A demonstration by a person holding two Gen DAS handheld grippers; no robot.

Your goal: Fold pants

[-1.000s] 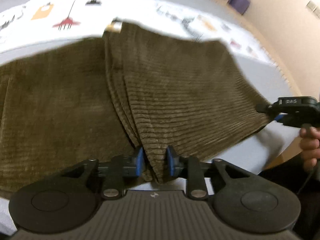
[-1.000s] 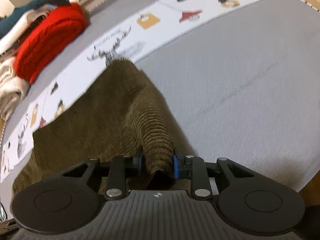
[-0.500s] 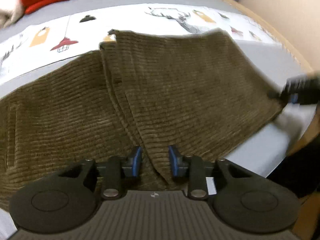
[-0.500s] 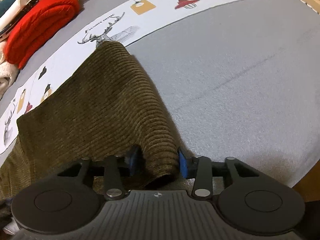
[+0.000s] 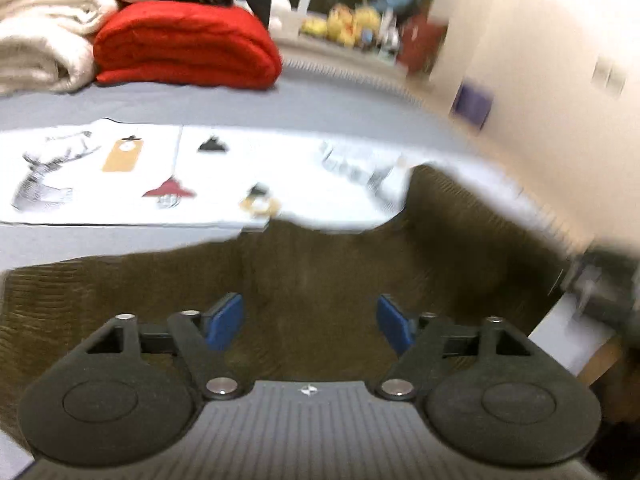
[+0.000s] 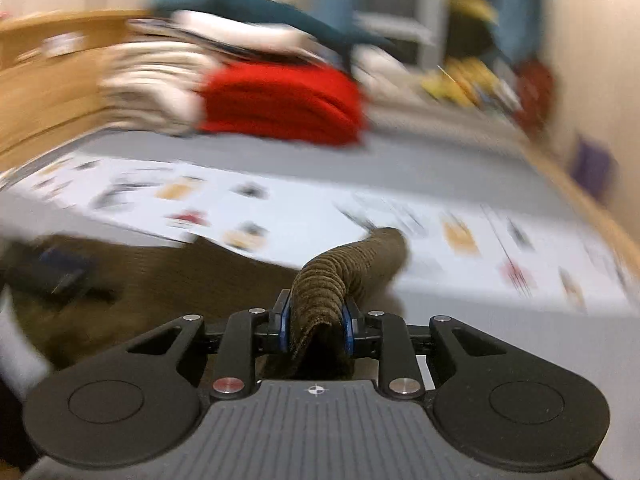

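Left gripper (image 5: 310, 322): jaws opening, blue pads (image 5: 224, 320) now wide apart, nothing between them. A second ago they pinched a fold edge of the pants (image 5: 304, 276); that edge is let go, and the cloth lies below the gap, not touching the pads as far as I can tell.

Right gripper (image 6: 316, 330): jaws closing, clamped on a bunched ridge of the brown corduroy pants (image 6: 352, 264). Cloth arches out from between the pads and drops away toward the bed. Same grip as half a second ago, but the view has swung from mostly grey sheet to the far end of the bed.

Pants: spread on the grey bed (image 5: 200, 104), their far edge overlapping the white printed sheet (image 5: 120, 168). Right side of the left view is blurred; a dark shape at the edge there is probably the right gripper, not sure.

Background: red folded blanket (image 5: 184, 44) and cream one (image 5: 40, 40) stacked at the far end, well apart from the pants.

Judgement: one fold looks laid down on the left side; the right still carries its corner, so this fold is only half released. Next, the right likely needs to place and let go, or drag to straighten. Risk: a lone pull skews the layers.
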